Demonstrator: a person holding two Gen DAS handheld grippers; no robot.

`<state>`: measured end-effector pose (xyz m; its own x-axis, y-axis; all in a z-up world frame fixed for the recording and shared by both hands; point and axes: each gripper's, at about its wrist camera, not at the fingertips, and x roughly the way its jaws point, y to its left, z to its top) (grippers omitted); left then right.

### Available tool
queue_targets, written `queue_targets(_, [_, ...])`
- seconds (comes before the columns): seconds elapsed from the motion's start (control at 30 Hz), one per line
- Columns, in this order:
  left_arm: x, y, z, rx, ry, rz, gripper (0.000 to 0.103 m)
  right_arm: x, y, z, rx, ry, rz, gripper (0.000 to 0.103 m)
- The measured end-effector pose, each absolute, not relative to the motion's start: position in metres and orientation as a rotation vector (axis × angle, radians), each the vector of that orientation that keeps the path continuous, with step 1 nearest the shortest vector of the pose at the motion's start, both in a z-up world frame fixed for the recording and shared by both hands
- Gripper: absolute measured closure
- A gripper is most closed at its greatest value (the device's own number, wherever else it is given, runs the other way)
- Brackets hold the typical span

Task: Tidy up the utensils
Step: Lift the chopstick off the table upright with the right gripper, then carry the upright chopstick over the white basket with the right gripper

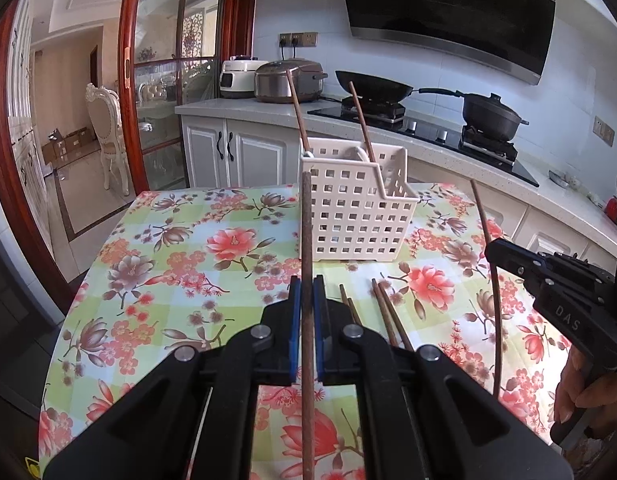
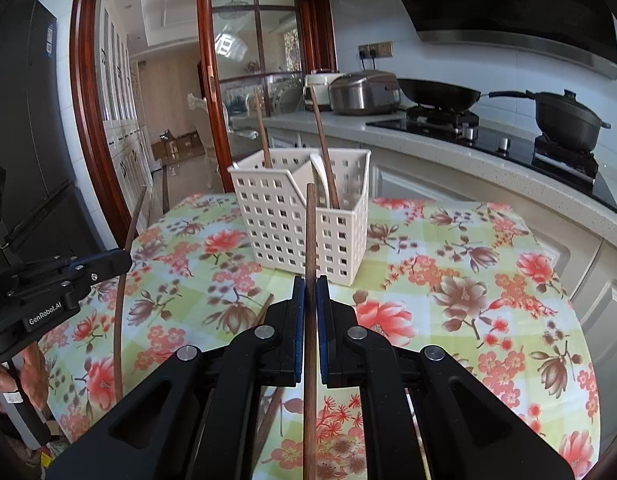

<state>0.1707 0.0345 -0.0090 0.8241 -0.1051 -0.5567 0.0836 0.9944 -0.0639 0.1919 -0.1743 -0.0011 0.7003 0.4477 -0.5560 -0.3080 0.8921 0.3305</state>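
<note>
A white perforated utensil basket stands on the floral tablecloth; two brown chopsticks and a white spoon stand in it. It also shows in the right wrist view. My left gripper is shut on a brown chopstick that points up toward the basket. My right gripper is shut on another brown chopstick, upright in front of the basket. The right gripper shows at the right of the left view. Several loose chopsticks lie on the cloth.
The table with the flowered cloth has its edge at left and far side. Behind it runs a counter with a rice cooker, a wok and a black pot on the hob. A glass door stands at left.
</note>
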Motion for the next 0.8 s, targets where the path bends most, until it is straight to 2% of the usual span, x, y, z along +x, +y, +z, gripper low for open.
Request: queue_targets(0.8, [0.130, 0.019, 0.019, 0.019, 0.427, -0.089, 0.097, 0.154, -0.196, 0.027, 0.271, 0.474, 0.418, 0.097])
